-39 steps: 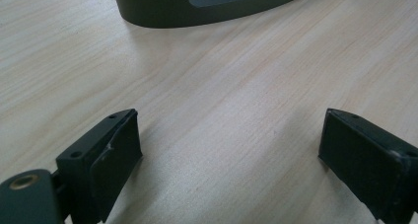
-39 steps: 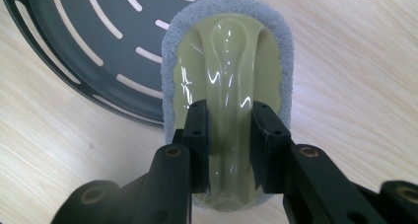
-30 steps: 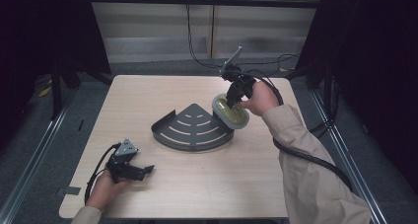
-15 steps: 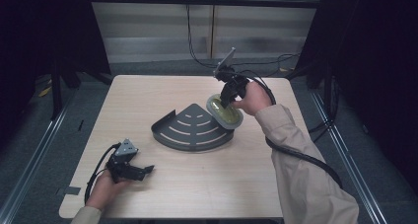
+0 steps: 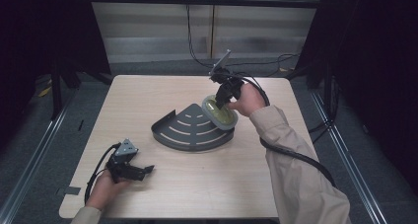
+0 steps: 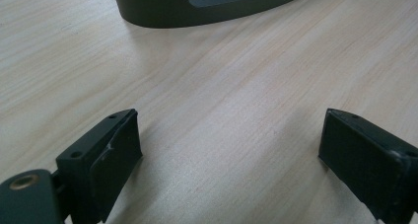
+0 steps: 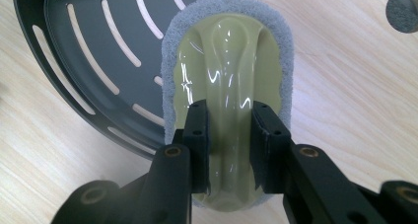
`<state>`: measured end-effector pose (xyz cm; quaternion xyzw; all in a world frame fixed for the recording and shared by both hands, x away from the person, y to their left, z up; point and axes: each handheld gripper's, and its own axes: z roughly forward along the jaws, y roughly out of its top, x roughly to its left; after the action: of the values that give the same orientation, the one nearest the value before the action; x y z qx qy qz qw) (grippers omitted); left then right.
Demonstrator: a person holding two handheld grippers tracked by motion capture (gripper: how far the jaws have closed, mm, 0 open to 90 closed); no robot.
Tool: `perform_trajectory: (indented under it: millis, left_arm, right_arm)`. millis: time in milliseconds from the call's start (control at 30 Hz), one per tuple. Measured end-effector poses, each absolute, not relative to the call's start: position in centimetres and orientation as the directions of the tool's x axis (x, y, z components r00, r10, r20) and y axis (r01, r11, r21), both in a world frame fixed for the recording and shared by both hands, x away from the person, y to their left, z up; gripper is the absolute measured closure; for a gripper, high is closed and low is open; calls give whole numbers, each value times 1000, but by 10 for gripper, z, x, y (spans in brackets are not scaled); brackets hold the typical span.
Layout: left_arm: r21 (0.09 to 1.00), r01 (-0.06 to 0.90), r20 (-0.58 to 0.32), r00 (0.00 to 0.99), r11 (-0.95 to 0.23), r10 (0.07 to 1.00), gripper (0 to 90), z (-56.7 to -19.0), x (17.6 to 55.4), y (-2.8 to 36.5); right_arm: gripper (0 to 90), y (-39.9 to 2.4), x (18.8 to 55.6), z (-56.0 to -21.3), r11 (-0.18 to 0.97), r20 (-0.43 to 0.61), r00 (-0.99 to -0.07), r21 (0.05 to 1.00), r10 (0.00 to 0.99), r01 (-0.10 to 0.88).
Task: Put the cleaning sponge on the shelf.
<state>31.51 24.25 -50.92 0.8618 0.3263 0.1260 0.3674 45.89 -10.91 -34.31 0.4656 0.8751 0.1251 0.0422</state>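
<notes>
Scrubber [image 7: 227, 86] (pale-green handle, grey pad)

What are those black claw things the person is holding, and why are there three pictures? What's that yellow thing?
The claws are grippers, tools with two jaws that pinch like tongs. A person holds one in each hand at a wooden table. One picture comes from a camera up high. The other two come from little cameras riding on each gripper, looking along its jaws. The right gripper is pinching the raised ridge of a scrubber, pale yellow with a grey scrubbing pad around its edge. It hangs partly over the rim of a dark, fan-shaped rack with slots in it. The left gripper sits low by the table's near corner, jaws wide open, holding nothing.
</notes>
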Motion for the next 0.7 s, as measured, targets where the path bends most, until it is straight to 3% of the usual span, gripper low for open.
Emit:
perform_trajectory:
  millis: [700]
  left_arm:
    - [716, 470, -23, 755, -517, 655, 83, -509, 315, 242]
  right_arm:
    - [716, -95, 463, -361, 550, 46, -578, 254, 815, 796]
